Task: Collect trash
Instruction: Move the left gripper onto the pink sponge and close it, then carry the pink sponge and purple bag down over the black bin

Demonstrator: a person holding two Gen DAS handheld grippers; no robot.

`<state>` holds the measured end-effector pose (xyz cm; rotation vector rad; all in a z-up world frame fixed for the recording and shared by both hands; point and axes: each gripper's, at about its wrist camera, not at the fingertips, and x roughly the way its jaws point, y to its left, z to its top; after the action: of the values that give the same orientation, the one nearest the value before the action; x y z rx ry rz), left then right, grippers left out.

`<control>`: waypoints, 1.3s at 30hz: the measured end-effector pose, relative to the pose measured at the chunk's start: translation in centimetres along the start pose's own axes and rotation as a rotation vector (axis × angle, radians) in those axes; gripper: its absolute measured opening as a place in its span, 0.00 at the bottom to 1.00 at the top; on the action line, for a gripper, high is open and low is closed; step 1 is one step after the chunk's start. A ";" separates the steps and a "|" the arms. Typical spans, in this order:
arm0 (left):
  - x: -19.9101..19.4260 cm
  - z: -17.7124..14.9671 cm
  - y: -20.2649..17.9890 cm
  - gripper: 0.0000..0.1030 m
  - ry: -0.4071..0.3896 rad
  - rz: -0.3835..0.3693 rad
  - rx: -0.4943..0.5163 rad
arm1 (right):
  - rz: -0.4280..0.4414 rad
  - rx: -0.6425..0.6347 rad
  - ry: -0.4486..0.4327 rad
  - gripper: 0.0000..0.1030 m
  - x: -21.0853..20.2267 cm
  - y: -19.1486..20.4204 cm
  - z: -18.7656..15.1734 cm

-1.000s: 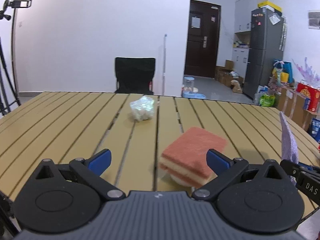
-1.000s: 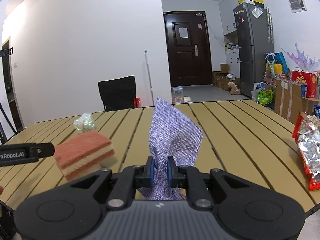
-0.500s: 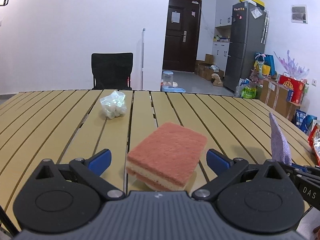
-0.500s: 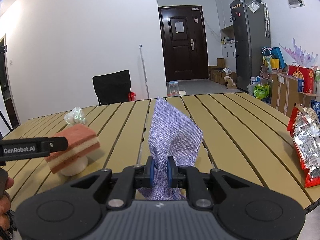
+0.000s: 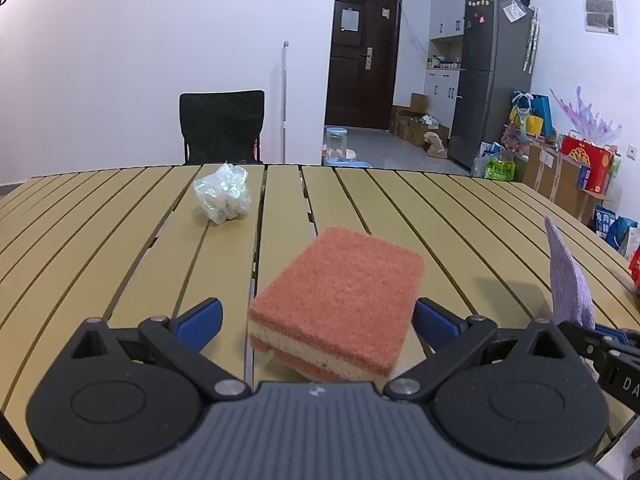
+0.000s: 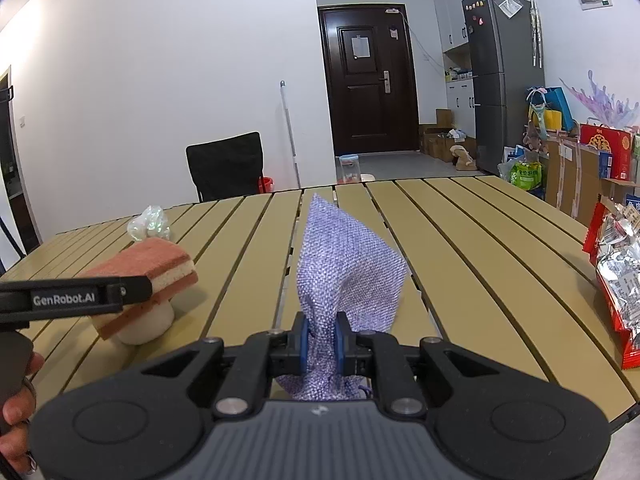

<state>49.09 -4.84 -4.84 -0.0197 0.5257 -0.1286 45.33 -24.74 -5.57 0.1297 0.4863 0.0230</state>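
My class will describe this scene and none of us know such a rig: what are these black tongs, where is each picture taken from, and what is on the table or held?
A person holds one pair of tongs in each hand, with a camera on each looking along its fingers. The left view shows the left tongs open around a pink sponge resting on a small white object. The right view shows the right tongs shut on a purple cloth bag. The slatted table also holds crumpled clear plastic and a red-and-silver snack wrapper.

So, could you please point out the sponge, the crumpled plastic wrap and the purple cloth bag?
sponge [image 5: 344, 280]: left wrist view, middle of its pink top face.
crumpled plastic wrap [image 5: 222, 194]: left wrist view, centre of the ball.
purple cloth bag [image 6: 348, 268]: right wrist view, middle of its upright fabric.
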 end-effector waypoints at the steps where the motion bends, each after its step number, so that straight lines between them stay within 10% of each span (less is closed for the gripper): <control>1: -0.1 -0.1 0.0 0.99 -0.005 0.005 0.004 | 0.001 0.000 0.000 0.12 0.0 0.0 0.0; 4: -0.3 -0.1 0.0 0.77 -0.007 -0.005 0.007 | 0.002 0.000 0.000 0.12 0.2 0.1 -0.1; 39: -9.8 -0.1 1.1 0.76 -0.178 0.000 -0.069 | 0.090 -0.030 -0.124 0.12 -6.7 0.3 -0.6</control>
<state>40.77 -2.45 -0.04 -0.0974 0.3519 -0.1074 39.12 -24.71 -2.91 0.1225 0.3557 0.1097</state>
